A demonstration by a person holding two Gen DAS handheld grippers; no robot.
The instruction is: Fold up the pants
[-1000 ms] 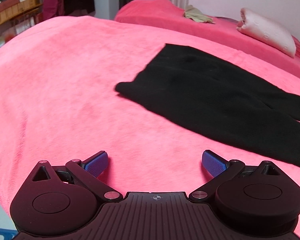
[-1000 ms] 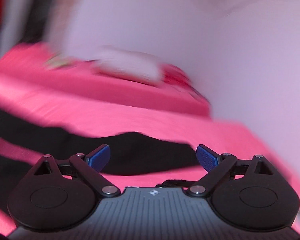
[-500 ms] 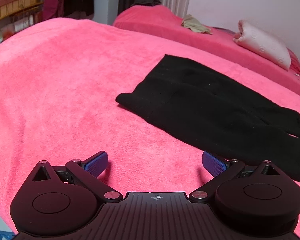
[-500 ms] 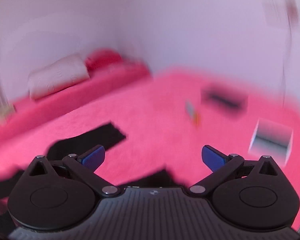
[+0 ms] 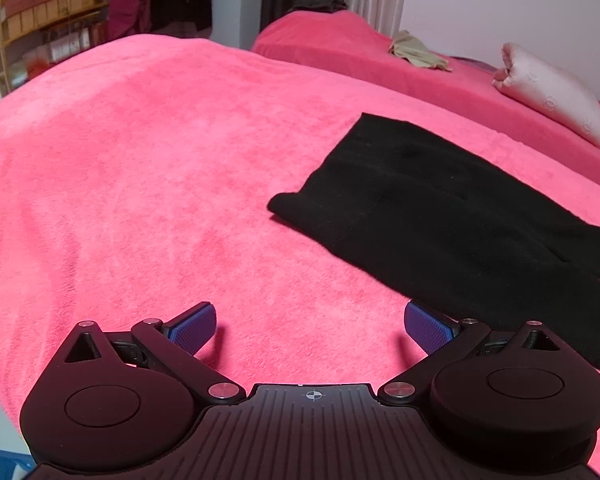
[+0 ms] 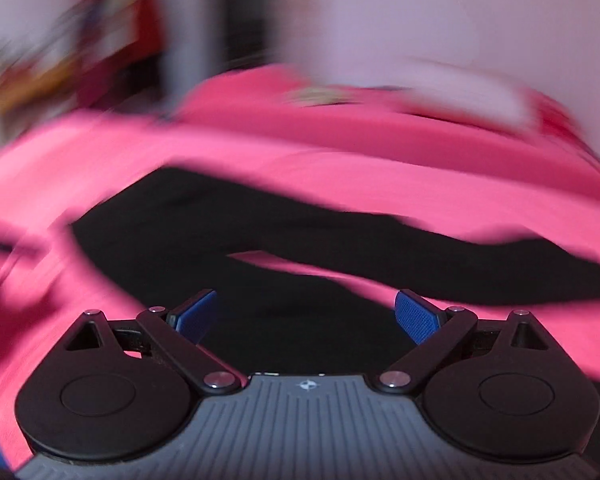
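Observation:
Black pants (image 5: 440, 216) lie flat on a pink blanket (image 5: 140, 168), waist end toward the left, legs running off to the right. My left gripper (image 5: 310, 326) is open and empty, low over the blanket just in front of the pants' near edge. In the blurred right wrist view the pants (image 6: 300, 240) spread with two legs parting to the right. My right gripper (image 6: 306, 314) is open and empty, hovering over the black fabric near the crotch.
A second pink-covered bed (image 5: 340, 40) stands behind, with a beige garment (image 5: 416, 50) and a white pillow (image 5: 552, 92) on it. Shelves (image 5: 40, 40) and hanging clothes (image 5: 128, 4) stand at the far left.
The left gripper has edged forward and left toward the pants. The right gripper has swung fast, from facing the wall and floor to facing the pants.

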